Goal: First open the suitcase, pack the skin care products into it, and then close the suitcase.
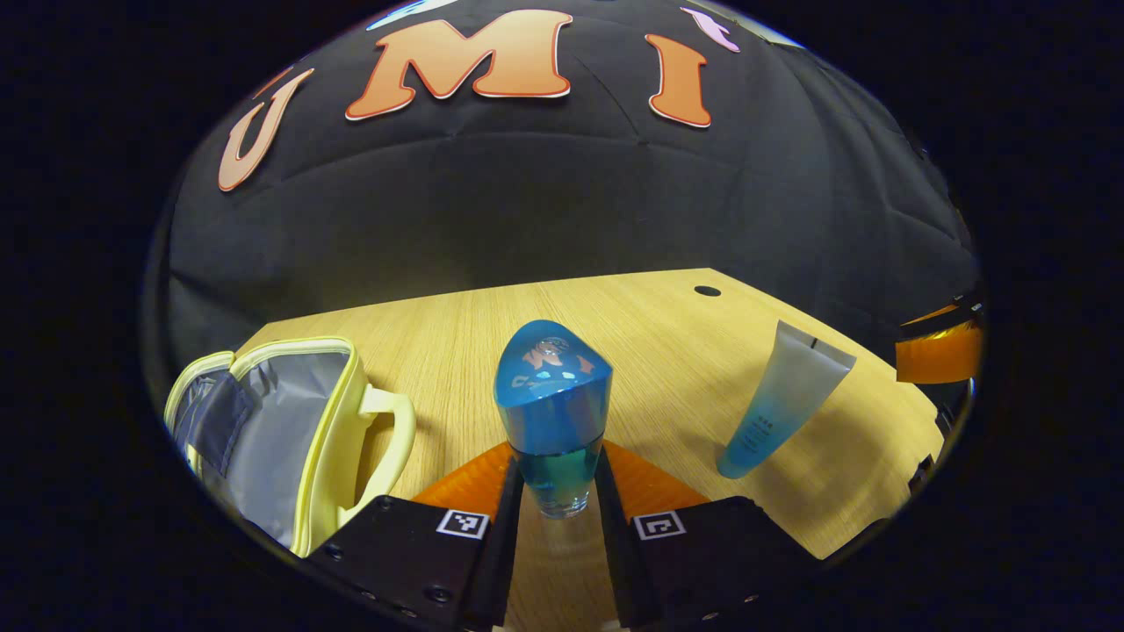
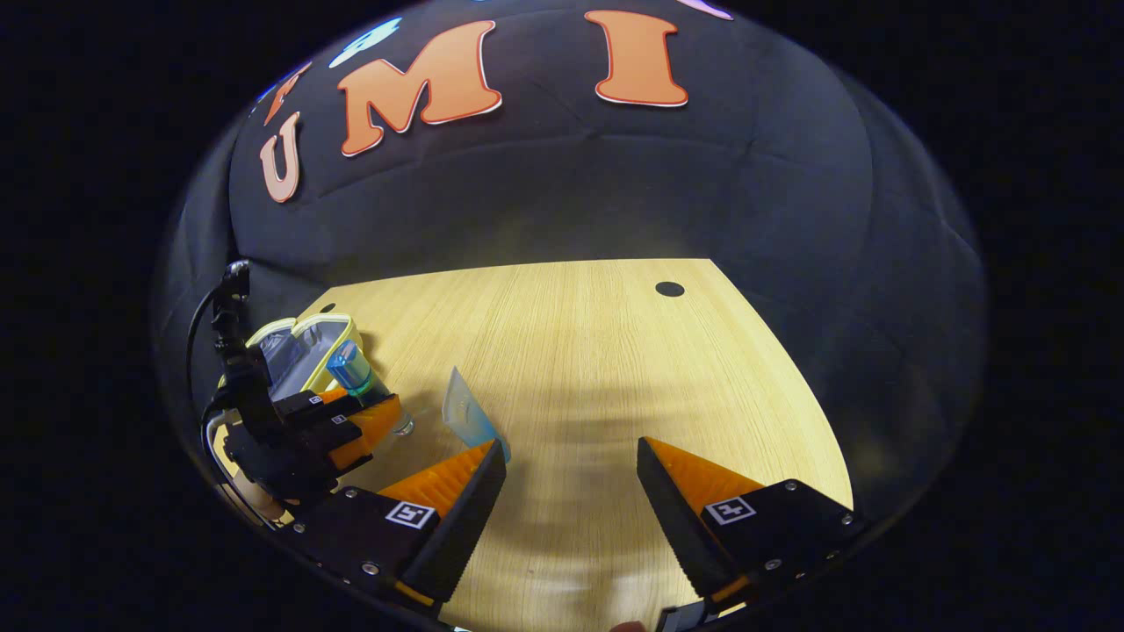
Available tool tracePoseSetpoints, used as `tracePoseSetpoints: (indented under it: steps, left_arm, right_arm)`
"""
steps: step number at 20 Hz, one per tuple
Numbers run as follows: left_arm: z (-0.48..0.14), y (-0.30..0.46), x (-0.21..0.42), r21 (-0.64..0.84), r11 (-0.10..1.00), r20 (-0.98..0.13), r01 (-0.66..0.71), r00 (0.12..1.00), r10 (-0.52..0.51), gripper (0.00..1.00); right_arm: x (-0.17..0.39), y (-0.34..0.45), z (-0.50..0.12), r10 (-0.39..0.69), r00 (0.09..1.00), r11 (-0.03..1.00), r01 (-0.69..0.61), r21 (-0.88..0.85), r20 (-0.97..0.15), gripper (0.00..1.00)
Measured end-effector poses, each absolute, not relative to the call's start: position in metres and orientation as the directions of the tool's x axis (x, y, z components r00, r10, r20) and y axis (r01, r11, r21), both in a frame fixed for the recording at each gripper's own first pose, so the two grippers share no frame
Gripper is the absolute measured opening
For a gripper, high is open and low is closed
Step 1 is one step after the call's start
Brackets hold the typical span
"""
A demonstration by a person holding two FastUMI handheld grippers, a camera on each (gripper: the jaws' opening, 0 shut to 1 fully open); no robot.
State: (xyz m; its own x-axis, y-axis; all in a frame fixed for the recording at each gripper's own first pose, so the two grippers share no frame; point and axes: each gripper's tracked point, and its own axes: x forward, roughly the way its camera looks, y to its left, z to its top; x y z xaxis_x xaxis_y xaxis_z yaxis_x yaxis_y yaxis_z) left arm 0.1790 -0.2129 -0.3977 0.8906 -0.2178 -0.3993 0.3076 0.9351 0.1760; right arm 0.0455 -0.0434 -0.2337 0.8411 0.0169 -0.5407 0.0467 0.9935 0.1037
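A blue bottle (image 1: pixel 553 412) with a wide blue cap stands upright between the fingers of my left gripper (image 1: pixel 559 458), which is shut on its lower body. The yellow soft case (image 1: pixel 303 430) lies open at the left, its grey lining showing. A frosted blue tube (image 1: pixel 784 397) lies on the table to the right. In the right gripper view, my right gripper (image 2: pixel 571 478) hangs open over bare wood with nothing between its fingers. The tube (image 2: pixel 465 411) lies just beyond its left finger. Farther left are the left gripper (image 2: pixel 351 421), the bottle (image 2: pixel 351 369) and the case (image 2: pixel 303 351).
The wooden table (image 1: pixel 667 351) has a small dark hole (image 1: pixel 707 290) near its back edge, where the black cloth wall begins. Bare wood (image 2: pixel 615 351) stretches ahead of my right gripper, with the table's right edge close by.
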Motion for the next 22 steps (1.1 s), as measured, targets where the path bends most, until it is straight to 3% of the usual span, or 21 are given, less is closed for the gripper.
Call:
tracePoseSetpoints:
  steps: [7, 11, 15, 16, 19, 22]
  left_arm:
    - [-0.356, -0.221, 0.149, 0.139, 0.920, -0.446, 0.366, 0.853, -0.271, 0.43]
    - [-0.315, -0.218, 0.116, 0.030, 0.931, -0.485, 0.363, 0.820, -0.303, 0.43]
    - [-0.271, -0.190, 0.093, 0.085, 0.941, -0.503, 0.327, 0.830, -0.243, 0.43]
    - [-0.262, -0.181, 0.088, 0.107, 0.945, -0.506, 0.310, 0.835, -0.217, 0.44]
    - [-0.241, -0.161, 0.073, 0.113, 0.953, -0.512, 0.282, 0.838, -0.188, 0.43]
    - [-0.233, -0.144, 0.065, 0.095, 0.960, -0.534, 0.265, 0.827, -0.175, 0.43]
  right_arm:
    - [0.051, -0.001, -0.232, 0.122, 0.837, 0.990, -0.068, 0.120, -0.533, 0.96]
    - [0.064, 0.021, -0.246, 0.167, 0.819, 0.986, -0.137, 0.095, -0.549, 0.96]
    - [0.082, 0.035, -0.280, 0.204, 0.771, 0.979, -0.175, 0.108, -0.603, 0.95]
    - [0.086, 0.037, -0.287, 0.209, 0.761, 0.978, -0.175, 0.115, -0.614, 0.94]
    - [0.096, 0.037, -0.305, 0.198, 0.736, 0.980, -0.154, 0.124, -0.647, 0.73]
    - [0.098, 0.037, -0.320, 0.191, 0.712, 0.981, -0.164, 0.105, -0.676, 0.60]
